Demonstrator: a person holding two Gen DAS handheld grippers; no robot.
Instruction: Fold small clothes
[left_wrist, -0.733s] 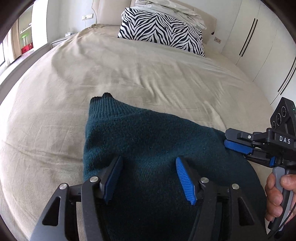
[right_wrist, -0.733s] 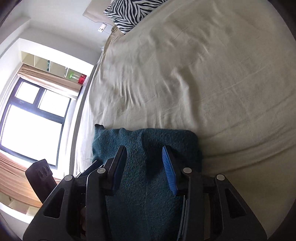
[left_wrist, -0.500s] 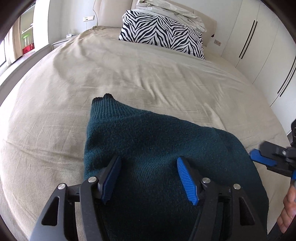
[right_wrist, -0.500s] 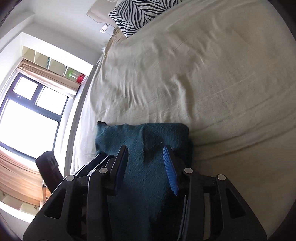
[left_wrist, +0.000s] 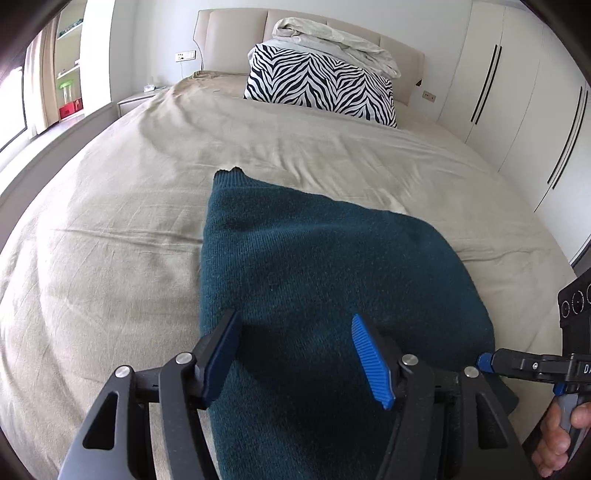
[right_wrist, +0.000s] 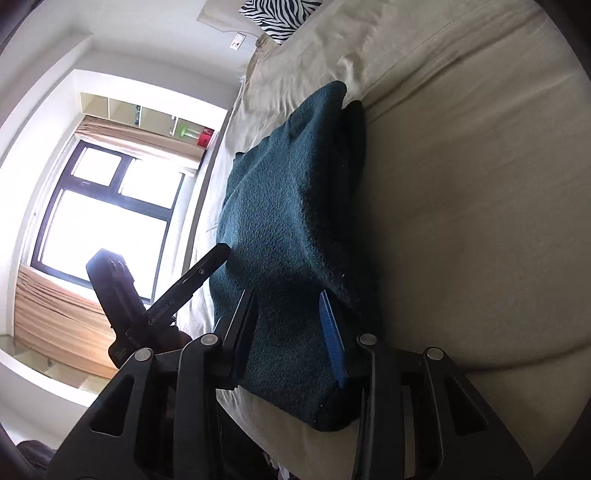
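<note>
Sweater, lengthwise toward zebra pillow

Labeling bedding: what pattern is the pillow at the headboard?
Black-and-white zebra stripes on the pillow; clearest in the left wrist view.

Not much lettering around here. On the right gripper, as the left wrist camera sees it poking in from the edge, the black body carries a white "D" cut off by the frame, so the rest of the word cannot be read. From the right wrist camera, the left gripper has small pale print running along its black arm that looks like "GenRobot.AI", though the letters are tiny and slanted. A smaller line of print lower on that same body is too fine to make out.
</note>
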